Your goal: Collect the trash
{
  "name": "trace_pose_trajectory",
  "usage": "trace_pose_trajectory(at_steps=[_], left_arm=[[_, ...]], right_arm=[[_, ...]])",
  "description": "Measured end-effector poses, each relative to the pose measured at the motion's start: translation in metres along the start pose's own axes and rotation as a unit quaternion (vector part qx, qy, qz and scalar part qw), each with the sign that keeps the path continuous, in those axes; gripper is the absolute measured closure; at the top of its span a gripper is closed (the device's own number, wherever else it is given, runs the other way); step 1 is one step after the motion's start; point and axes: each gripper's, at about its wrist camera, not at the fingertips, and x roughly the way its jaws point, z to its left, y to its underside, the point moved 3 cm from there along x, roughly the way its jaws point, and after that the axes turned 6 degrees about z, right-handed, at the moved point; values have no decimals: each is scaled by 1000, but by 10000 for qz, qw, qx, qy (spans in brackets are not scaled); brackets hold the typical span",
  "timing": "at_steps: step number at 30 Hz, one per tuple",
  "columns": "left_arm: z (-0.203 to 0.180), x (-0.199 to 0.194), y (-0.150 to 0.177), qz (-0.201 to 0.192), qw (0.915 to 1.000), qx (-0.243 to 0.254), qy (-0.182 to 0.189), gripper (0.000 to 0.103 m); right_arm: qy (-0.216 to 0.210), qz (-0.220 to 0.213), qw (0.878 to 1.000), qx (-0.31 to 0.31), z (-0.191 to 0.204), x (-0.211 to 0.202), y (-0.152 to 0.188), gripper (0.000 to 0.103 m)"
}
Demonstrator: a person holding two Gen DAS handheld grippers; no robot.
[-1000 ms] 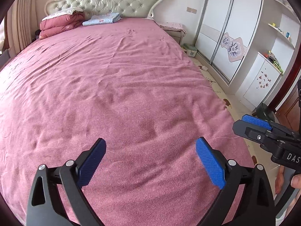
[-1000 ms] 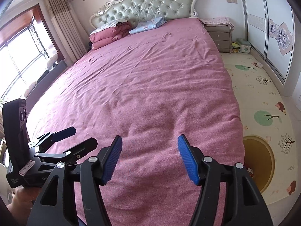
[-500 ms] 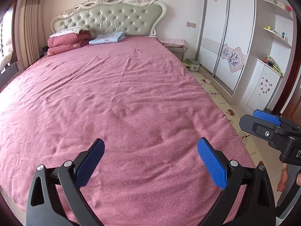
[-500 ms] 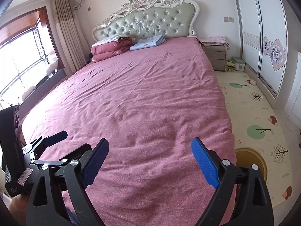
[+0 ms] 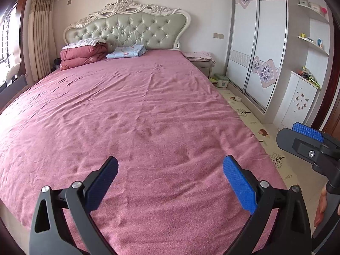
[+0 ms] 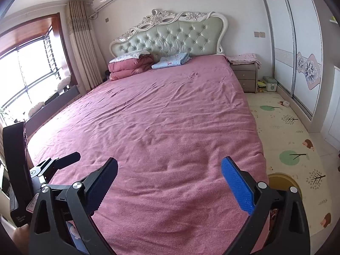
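Note:
My left gripper [image 5: 170, 161] hangs over the foot of a bed with a pink cover [image 5: 138, 110], jaws wide open and nothing between the blue pads. My right gripper [image 6: 170, 162] hangs over the same end of the bed, further right; its jaws are opening and hold nothing. Its blue pad [image 5: 308, 135] shows at the right edge of the left wrist view, with a hand below it. A small white scrap [image 6: 285, 103] lies on the floor mat by the wardrobe. No trash shows on the bed cover.
A folded red quilt [image 5: 82, 56] and a blue folded cloth [image 5: 126, 52] lie by the headboard. A nightstand [image 6: 244, 76], a green-white box [image 6: 269, 84] and sliding wardrobe doors [image 5: 255, 48] line the right side. A round yellow-brown shape [image 6: 282, 181] sits by the bed's foot corner.
Both views have tilted up, so more of the headboard and walls shows. The right gripper's jaws have spread much wider. The left jaws stayed wide open.

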Motion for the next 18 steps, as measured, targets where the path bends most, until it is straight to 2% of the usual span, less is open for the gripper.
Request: trace_pose_trajectory(at_steps=[5,9,18], left_arm=[[-4,-13,-1,-100,9999,-66,98,4],[-3,-27,0,-307,9995,-42,-77,4],[10,-30,1,-175,9996,-196,-99,4]], right_arm=[[-110,-100,9989,447,-1,-13,5,9],[15,-149,9994,321,4,-20,5,9],[79,-211,9994,246,7,-36,-1,9]])
